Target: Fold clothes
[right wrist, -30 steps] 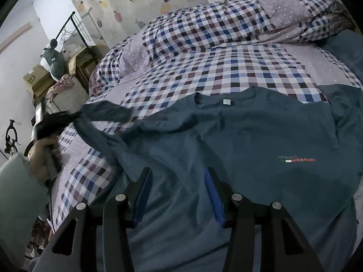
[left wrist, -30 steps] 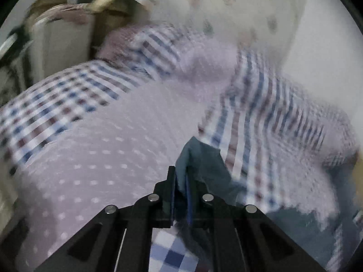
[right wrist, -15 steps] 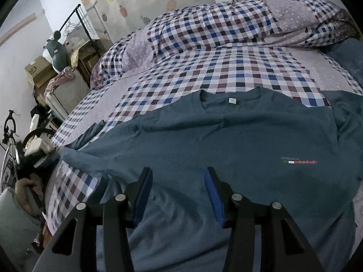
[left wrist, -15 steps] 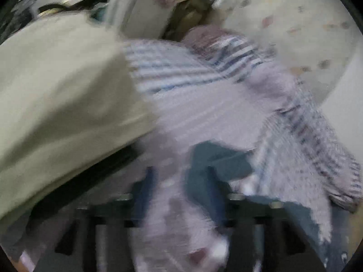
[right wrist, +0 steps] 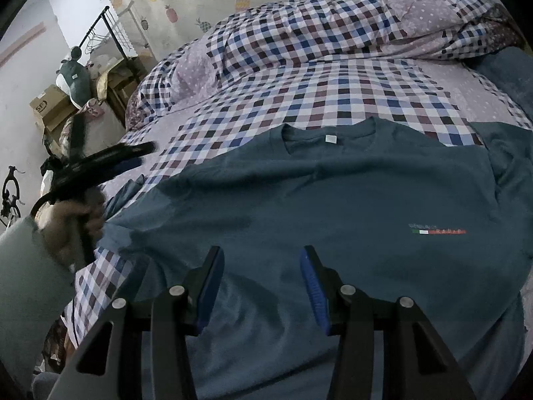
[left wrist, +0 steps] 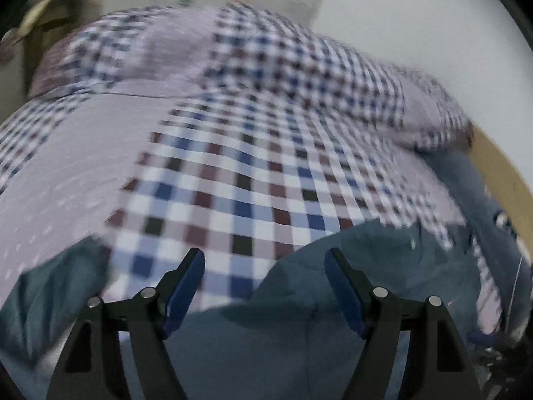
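Matt teal cloth t-shirt; soft checked cloth bedcover; brown cardboard box.

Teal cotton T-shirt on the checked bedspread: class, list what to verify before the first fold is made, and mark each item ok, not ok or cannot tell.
1. Teal cotton T-shirt lies spread out, collar away from the right gripper: ok.
2. Left sleeve flat on the checked bedspread: ok.
3. Right sleeve smooth: not ok, it looks bunched.
4. Left gripper open, nothing held: ok.
5. Right gripper open, above the shirt: ok.
6. Bottom hem straight: cannot tell, out of view.
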`<state>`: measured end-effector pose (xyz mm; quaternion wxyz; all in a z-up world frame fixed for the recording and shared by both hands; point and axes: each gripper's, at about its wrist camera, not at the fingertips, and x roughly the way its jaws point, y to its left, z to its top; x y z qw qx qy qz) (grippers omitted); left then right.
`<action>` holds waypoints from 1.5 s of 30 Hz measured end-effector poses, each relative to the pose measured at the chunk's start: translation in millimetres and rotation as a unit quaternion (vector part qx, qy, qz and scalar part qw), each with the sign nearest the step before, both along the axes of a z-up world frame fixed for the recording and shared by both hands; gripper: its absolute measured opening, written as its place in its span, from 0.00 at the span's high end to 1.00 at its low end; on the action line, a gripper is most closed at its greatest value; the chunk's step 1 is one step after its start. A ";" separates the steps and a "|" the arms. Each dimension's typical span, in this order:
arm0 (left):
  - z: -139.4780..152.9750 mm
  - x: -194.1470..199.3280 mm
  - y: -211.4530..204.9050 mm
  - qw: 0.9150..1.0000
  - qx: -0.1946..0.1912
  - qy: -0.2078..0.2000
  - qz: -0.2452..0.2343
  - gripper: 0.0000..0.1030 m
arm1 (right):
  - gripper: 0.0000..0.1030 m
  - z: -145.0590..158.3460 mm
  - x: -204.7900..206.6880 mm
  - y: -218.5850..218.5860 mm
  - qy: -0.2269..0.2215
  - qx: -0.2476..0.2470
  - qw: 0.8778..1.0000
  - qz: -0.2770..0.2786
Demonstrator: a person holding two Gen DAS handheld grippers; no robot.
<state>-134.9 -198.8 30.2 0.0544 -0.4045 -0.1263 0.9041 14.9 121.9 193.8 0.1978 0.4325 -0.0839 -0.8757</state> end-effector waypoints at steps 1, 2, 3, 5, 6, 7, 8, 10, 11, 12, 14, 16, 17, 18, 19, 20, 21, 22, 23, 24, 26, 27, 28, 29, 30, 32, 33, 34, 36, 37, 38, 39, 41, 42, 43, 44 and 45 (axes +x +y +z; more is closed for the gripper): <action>-3.6 -9.0 5.8 1.000 -0.009 -0.010 -0.012 0.37 | 0.50 1.0 0.0 2.5 0.000 -0.001 1.000 0.000; -7.2 -17.9 11.6 0.999 -0.018 -0.020 -0.025 0.40 | 0.50 2.0 0.3 5.0 0.001 -0.003 1.000 -0.001; -12.1 -24.7 18.0 0.998 -0.028 -0.031 -0.040 0.44 | 0.50 2.8 0.7 7.6 0.001 -0.006 1.000 -0.001; -23.4 -38.1 29.0 0.995 -0.051 -0.054 -0.069 0.46 | 0.50 5.1 0.8 14.4 0.002 -0.012 1.000 -0.004; -29.7 -44.5 33.8 0.992 -0.063 -0.065 -0.083 0.47 | 0.50 6.6 -0.1 18.9 0.003 -0.016 1.000 -0.005; -34.8 -47.5 39.1 0.990 -0.074 -0.073 -0.098 0.47 | 0.50 9.1 -1.7 26.4 0.005 -0.020 1.000 -0.011; -40.0 -50.3 44.3 0.987 -0.085 -0.082 -0.113 0.47 | 0.50 11.7 -3.7 33.6 0.007 -0.023 1.000 -0.019; -49.3 -51.9 50.5 0.982 -0.102 -0.094 -0.126 0.47 | 0.50 17.7 -8.3 49.1 0.013 -0.026 0.999 -0.029; -52.8 -52.4 52.9 0.981 -0.109 -0.098 -0.129 0.47 | 0.50 22.9 -11.8 59.5 0.023 -0.021 0.999 -0.035; -56.1 -52.9 55.3 0.979 -0.115 -0.102 -0.133 0.47 | 0.50 28.1 -16.1 68.6 0.034 -0.010 0.999 -0.040; -56.8 -56.5 57.7 0.979 -0.115 -0.100 -0.133 0.48 | 0.50 37.7 -31.8 86.9 0.056 0.025 0.997 -0.041; -56.6 -59.1 59.8 0.980 -0.113 -0.098 -0.133 0.71 | 0.50 40.5 -53.5 102.6 0.068 0.058 0.995 -0.037; -56.1 -59.8 60.6 0.980 -0.110 -0.098 -0.134 0.81 | 0.50 38.3 -69.4 111.3 0.067 0.074 0.995 -0.033; -55.5 -60.6 61.4 0.980 -0.108 -0.097 -0.134 0.92 | 0.50 33.4 -85.5 119.3 0.057 0.085 0.994 -0.029; -55.0 -61.3 62.2 0.981 -0.105 -0.096 -0.134 0.95 | 0.50 27.9 -101.4 126.8 0.045 0.095 0.994 -0.026; -54.0 -61.4 61.1 0.982 -0.103 -0.093 -0.128 0.95 | 0.50 22.3 -117.2 134.3 0.032 0.105 0.994 -0.023; -52.9 -62.9 58.7 0.984 -0.097 -0.089 -0.119 0.95 | 0.51 17.4 -131.3 141.4 0.022 0.111 0.993 -0.019; -50.1 -65.4 51.9 0.987 -0.085 -0.082 -0.106 0.95 | 0.51 11.5 -147.9 150.7 0.011 0.116 0.993 -0.019; -47.2 -67.9 45.3 0.990 -0.073 -0.074 -0.095 0.95 | 0.50 5.8 -159.7 158.7 0.003 0.120 0.993 -0.021; -45.2 -70.7 42.9 0.991 -0.071 -0.069 -0.088 0.96 | 0.51 2.2 -169.3 164.7 -0.002 0.123 0.992 -0.021; -41.2 -76.4 38.3 0.993 -0.066 -0.058 -0.074 0.96 | 0.51 -3.7 -188.4 178.5 -0.009 0.128 0.991 -0.026; -39.2 -79.1 36.0 0.994 -0.063 -0.052 -0.067 0.96 | 0.51 -6.6 -196.5 184.3 -0.015 0.127 0.991 -0.027; -37.0 -79.5 34.4 0.995 -0.065 -0.048 -0.064 0.96 | 0.51 -9.4 -203.1 188.1 -0.020 0.122 0.992 -0.024; -35.7 -80.2 32.8 0.995 -0.063 -0.047 -0.063 0.96 | 0.51 -12.2 -209.4 191.4 -0.025 0.117 0.993 -0.019; -34.3 -81.0 31.2 0.995 -0.061 -0.047 -0.061 0.96 | 0.51 -15.1 -215.8 194.6 -0.030 0.112 0.993 -0.014; -34.2 -82.1 29.2 0.995 -0.056 -0.048 -0.060 0.96 | 0.51 -22.7 -227.0 193.4 -0.043 0.115 0.992 0.015; -36.5 -82.6 29.4 0.995 -0.054 -0.048 -0.065 0.96 | 0.53 -25.9 -230.5 191.0 -0.048 0.120 0.991 0.031; -38.7 -83.2 29.5 0.995 -0.053 -0.048 -0.069 0.96 | 0.53 -29.1 -232.3 186.9 -0.054 0.130 0.989 0.047; -42.0 -83.2 28.4 0.995 -0.055 -0.049 -0.072 0.96 | 0.56 -38.4 -236.2 177.5 -0.069 0.155 0.982 0.078; -44.6 -82.6 28.8 0.995 -0.056 -0.050 -0.072 0.96 | 0.56 -43.1 -237.2 173.0 -0.075 0.167 0.979 0.091; -44.9 -83.2 27.8 0.995 -0.054 -0.049 -0.073 0.96 | 0.58 -47.7 -238.3 168.5 -0.081 0.179 0.975 0.103; -45.4 -84.3 27.0 0.995 -0.052 -0.049 -0.072 0.96 | 0.61 -52.1 -239.4 164.5 -0.086 0.191 0.971 0.113; -46.3 -86.0 28.5 0.995 -0.054 -0.048 -0.071 0.96 | 0.68 -59.8 -238.9 154.6 -0.084 0.217 0.964 0.132; -46.8 -87.5 29.0 0.995 -0.054 -0.048 -0.069 0.96 | 0.77 -60.8 -238.7 151.1 -0.080 0.226 0.961 0.137; -47.3 -89.0 29.5 0.995 -0.054 -0.048 -0.066 0.96 | 0.84 -61.0 -238.7 148.1 -0.076 0.232 0.959 0.141; -47.8 -90.5 30.1 0.995 -0.055 -0.048 -0.064 0.96 | 0.94 -60.1 -239.2 145.4 -0.071 0.239 0.958 0.142; -47.9 -92.4 30.5 0.996 -0.053 -0.047 -0.060 0.96 | 0.95 -58.4 -239.6 142.3 -0.060 0.257 0.954 0.140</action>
